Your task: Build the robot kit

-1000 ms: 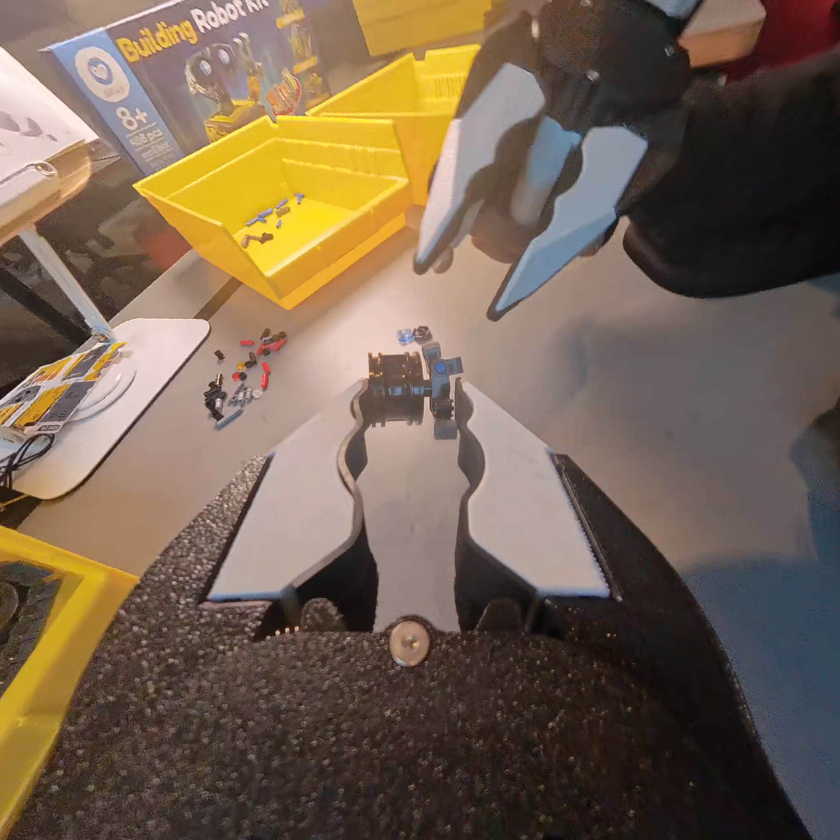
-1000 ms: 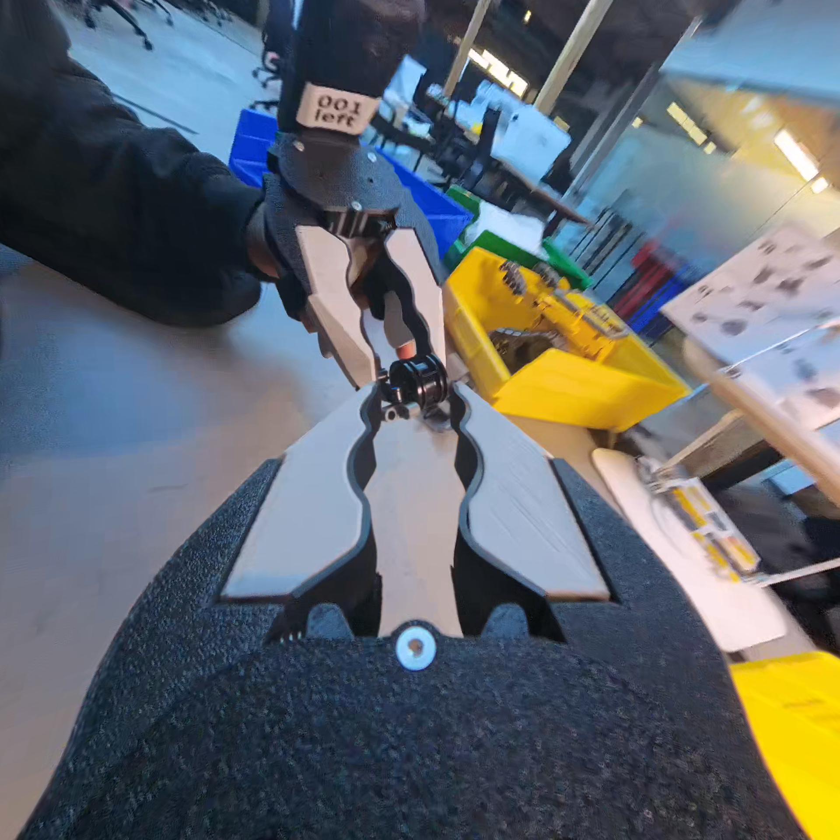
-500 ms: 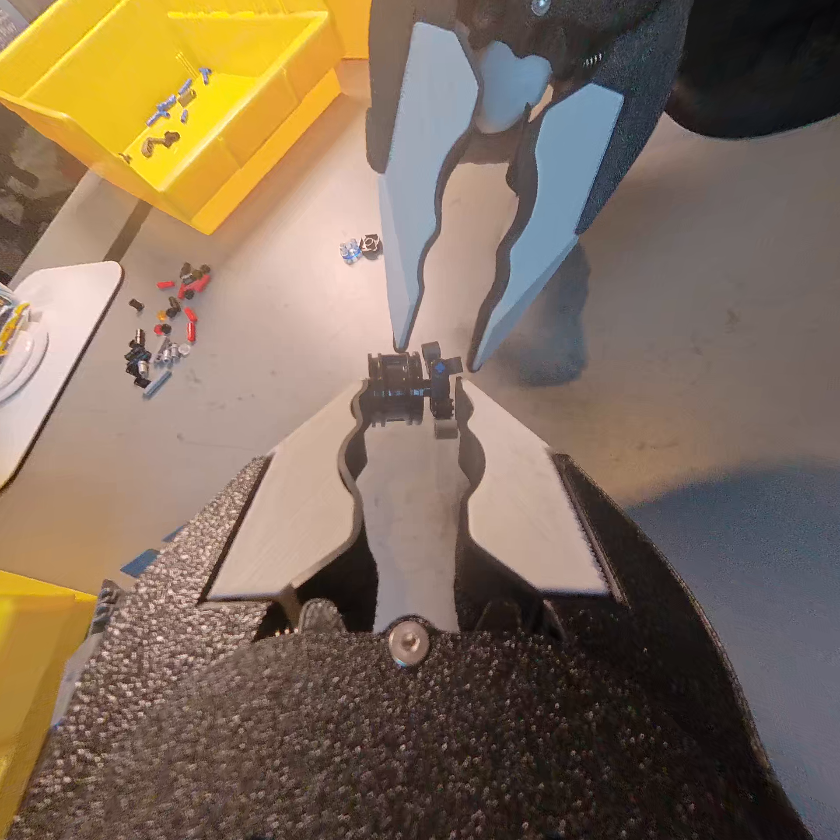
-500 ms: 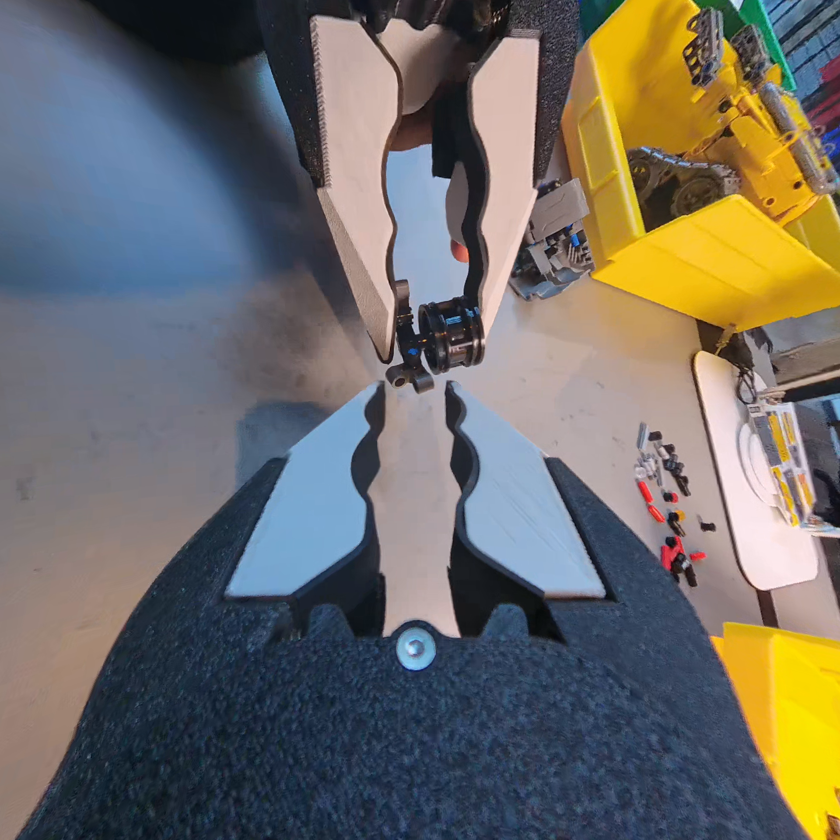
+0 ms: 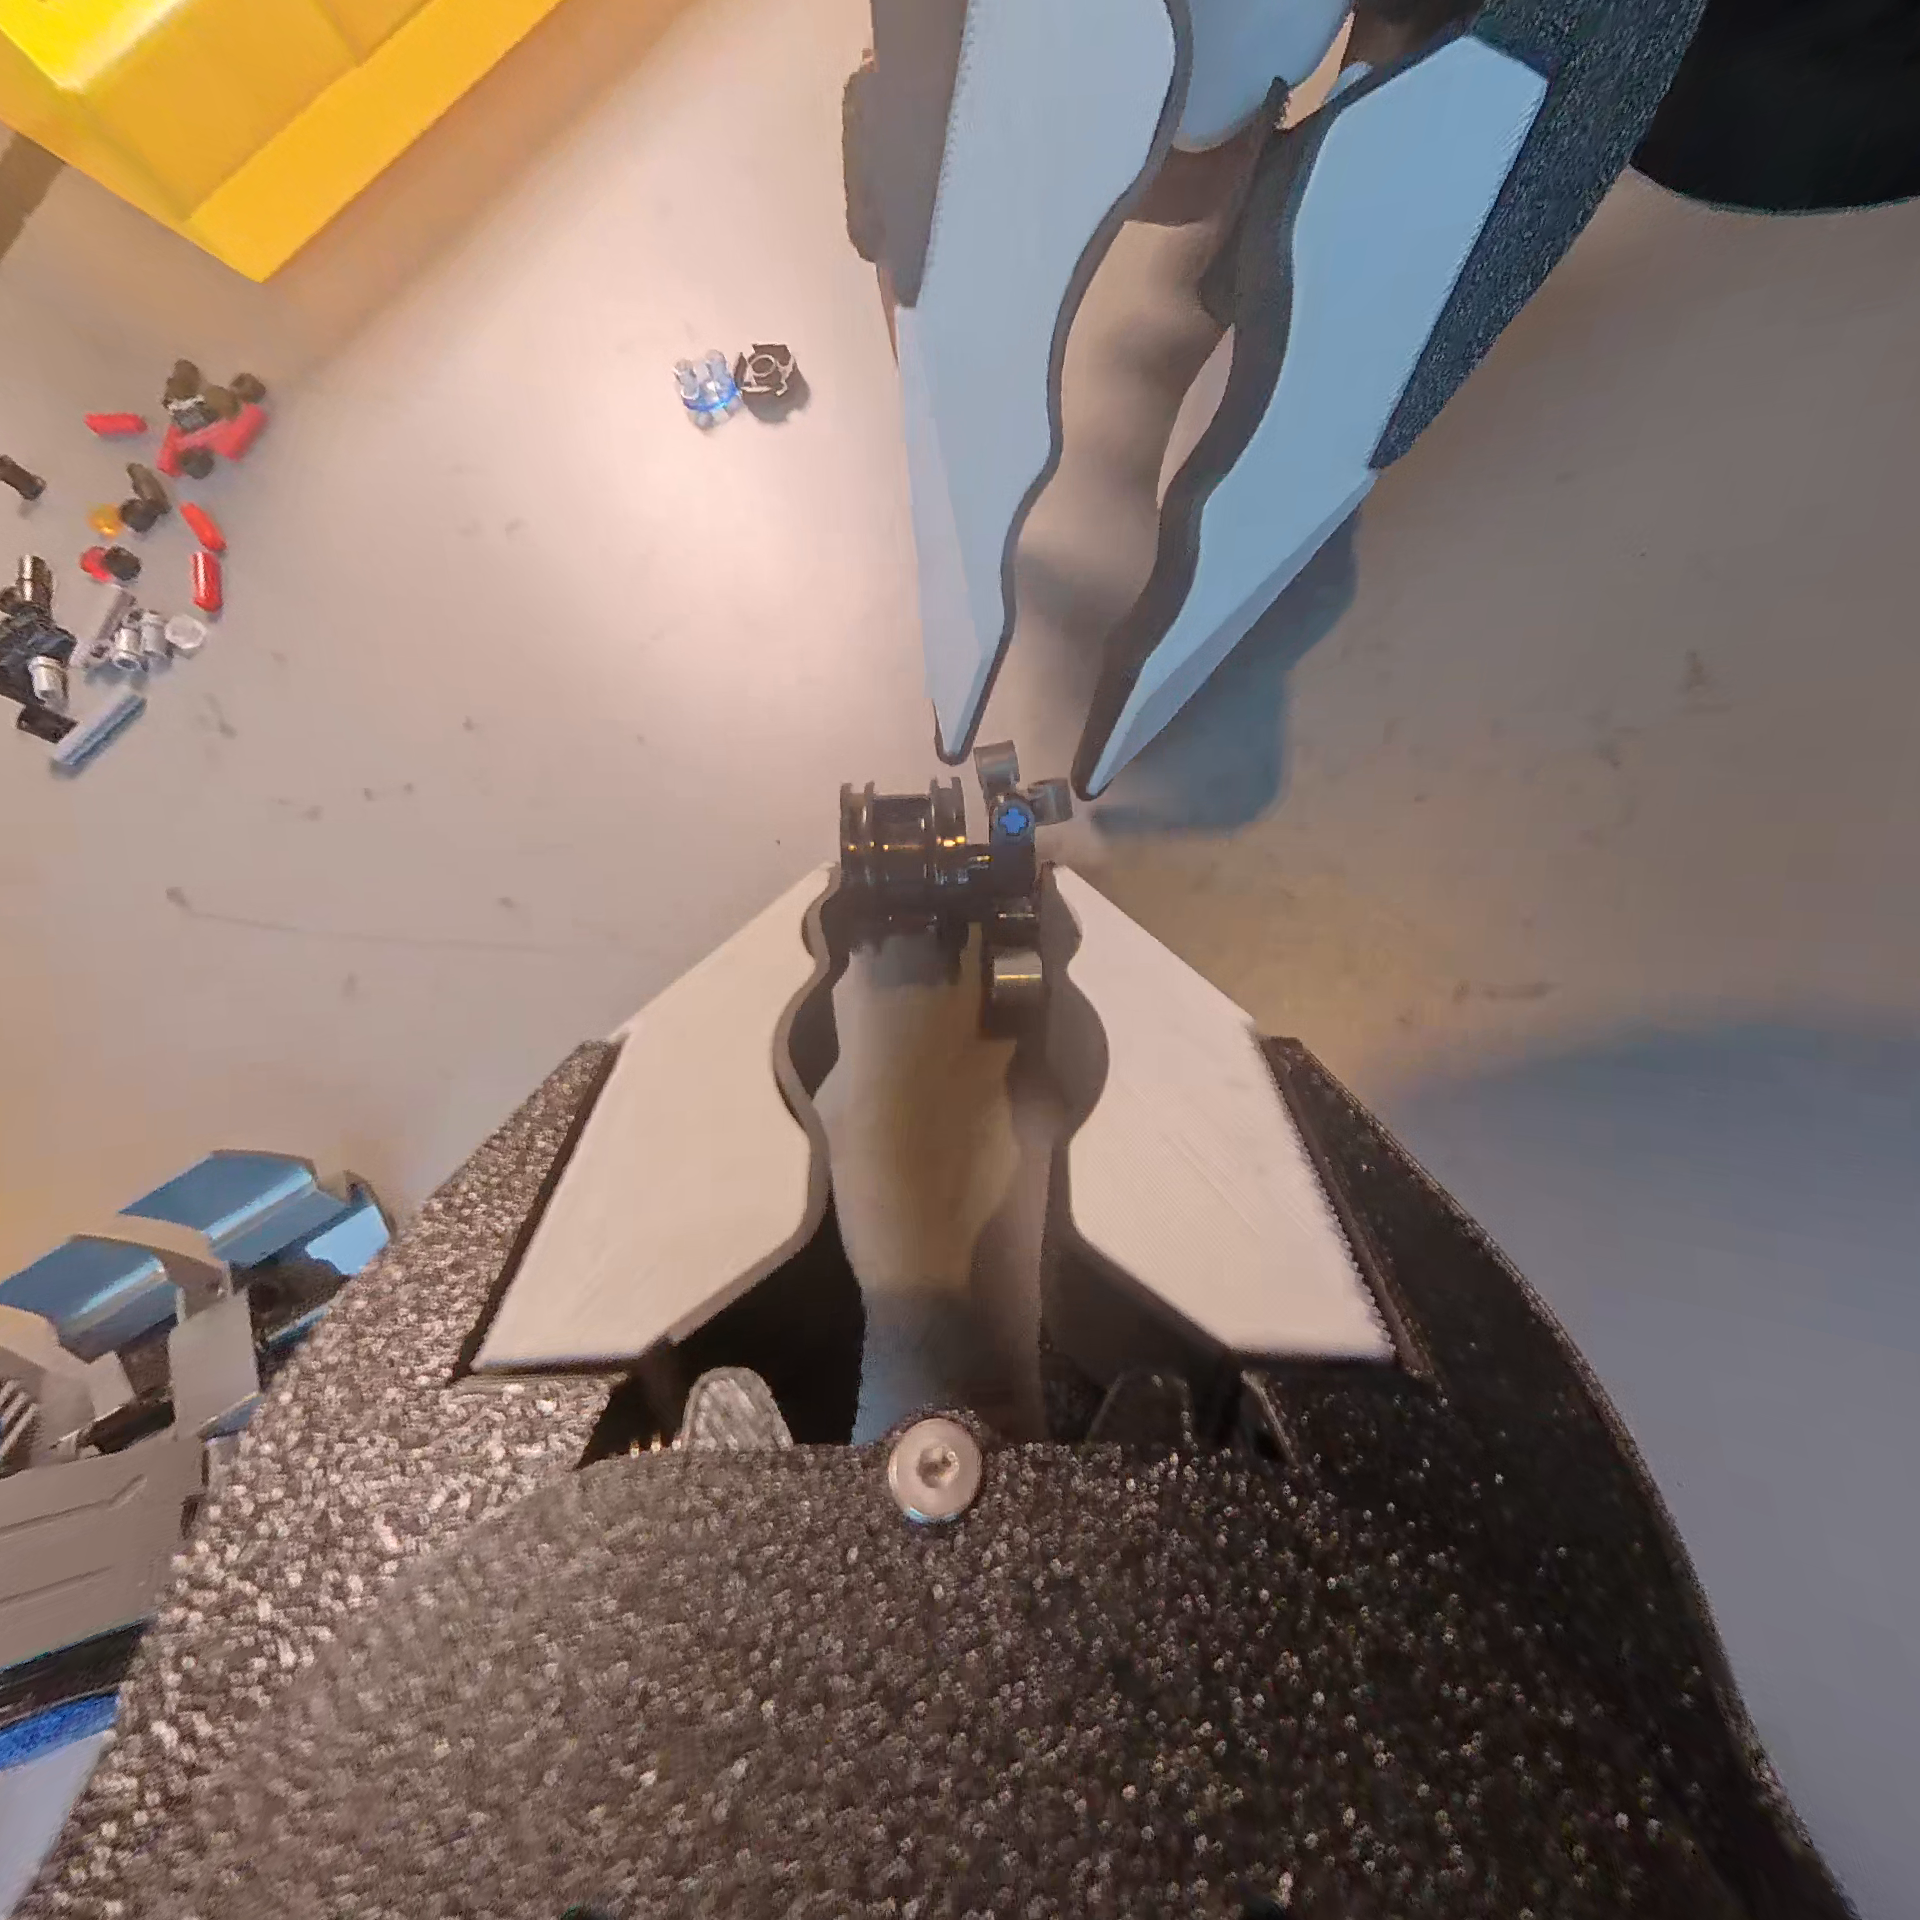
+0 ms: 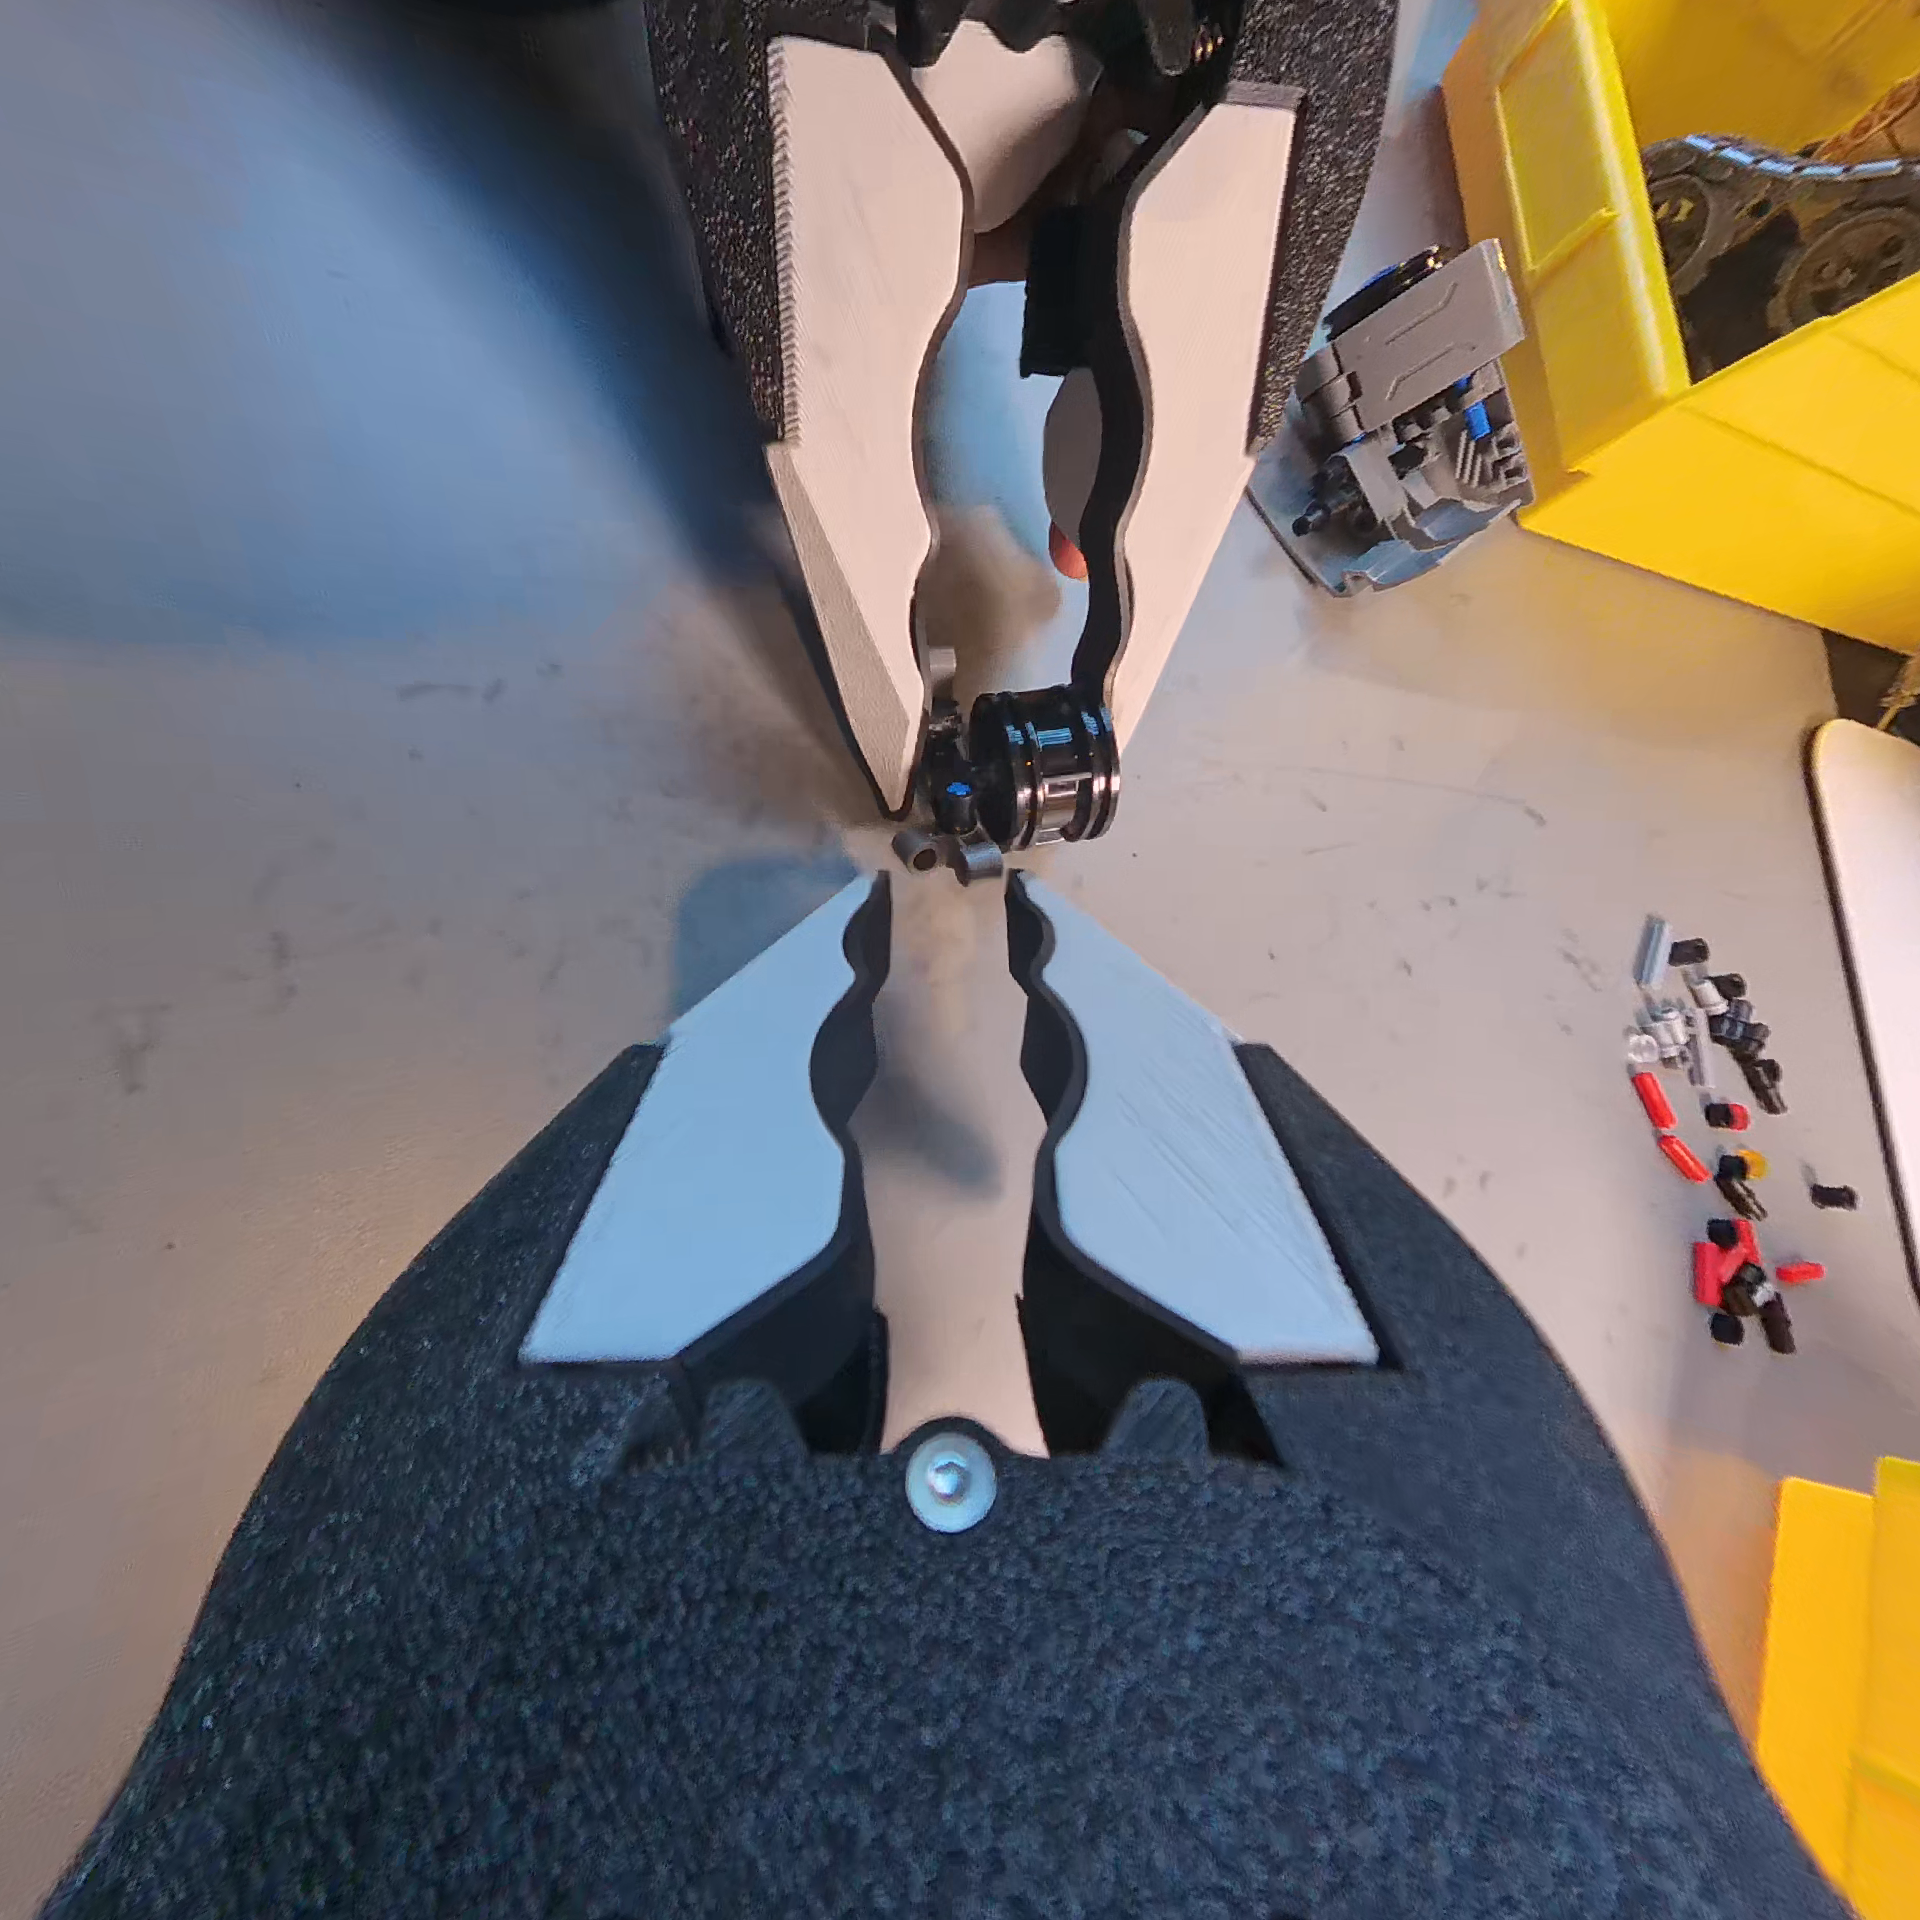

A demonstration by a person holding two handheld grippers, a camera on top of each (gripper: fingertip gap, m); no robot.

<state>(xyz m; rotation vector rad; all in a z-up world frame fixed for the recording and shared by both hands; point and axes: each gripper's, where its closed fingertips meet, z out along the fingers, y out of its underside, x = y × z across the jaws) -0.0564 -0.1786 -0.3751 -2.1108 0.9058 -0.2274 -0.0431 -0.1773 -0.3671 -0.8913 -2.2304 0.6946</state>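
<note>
- Left tool (image 5: 940, 883) clamped on a black wheel assembly (image 5: 940, 847) above the worktop (image 5: 520, 831).
- Right tool (image 6: 945, 878) parted, empty, tips just beside that assembly's grey connector (image 6: 951, 854).
- Loose small parts (image 6: 1725, 1132) scattered nearby.

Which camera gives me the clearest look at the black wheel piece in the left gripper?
The right wrist view: the black wheel piece faces it side-on and unobstructed, clamped at the left gripper tips. The left wrist view shows it only from behind, partly hidden between its own fingers.
</note>
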